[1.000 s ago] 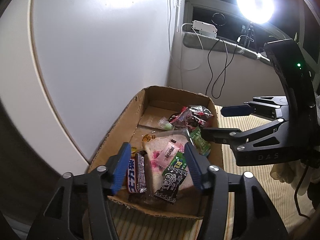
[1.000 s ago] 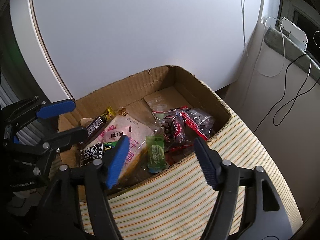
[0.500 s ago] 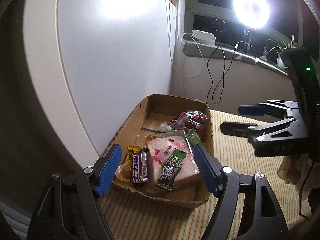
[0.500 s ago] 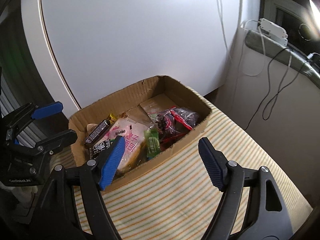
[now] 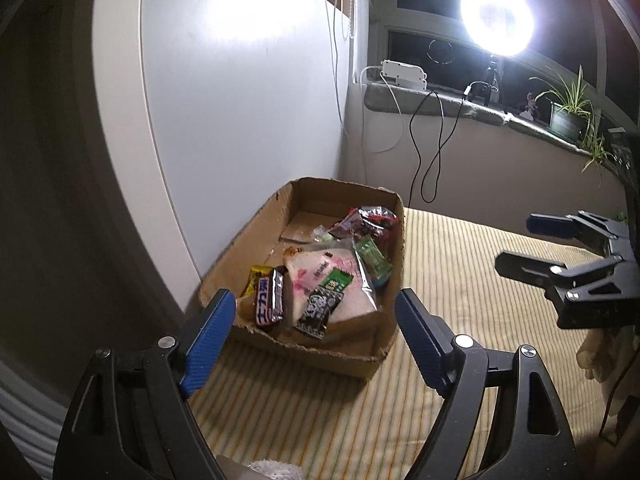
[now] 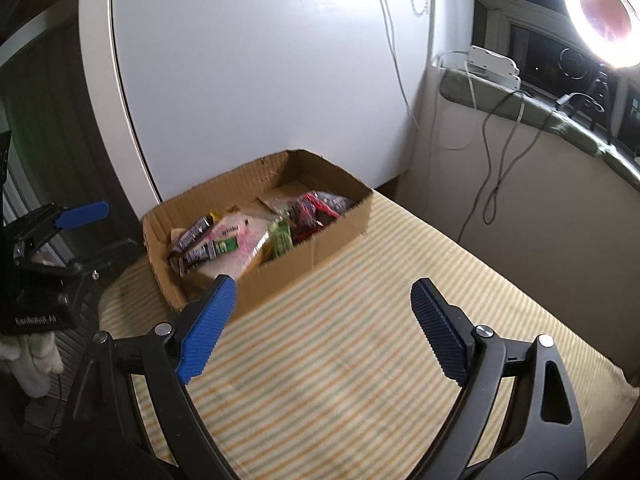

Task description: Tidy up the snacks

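White panelling fills the background of both views, with a windowsill and a glaring ring lamp (image 5: 496, 16) at upper right. Below it a striped cloth (image 6: 360, 340) covers the surface, which could be a desk or a bed; I cannot tell which.

On that cloth, against the white panel, sits an open cardboard box (image 5: 248, 232). Every snack in view lies inside it: a pink-printed bread pack (image 5: 320, 276) in the middle, a dark chocolate bar (image 5: 272, 296) and a yellow wrapper at its left end, a green sachet (image 5: 374, 258) and a crinkled red-and-clear bag (image 5: 372, 218) towards the far end. No loose snack shows on the cloth.

The left claw (image 5: 312, 320) hangs before the box's near short end, its jaws opening, nothing between them. The right claw (image 6: 320, 300) hangs over bare cloth beside the box's long side, jaws likewise opening and empty.

The relation that matters: the box's long axis runs from lower left to upper right in the left wrist view, straight away from the left claw, so that claw looks down its length. The right claw faces the long wall broadside and stands further off. By my judgement the left hand is nearer the chocolate bar end, the right the better placed for the red bag.
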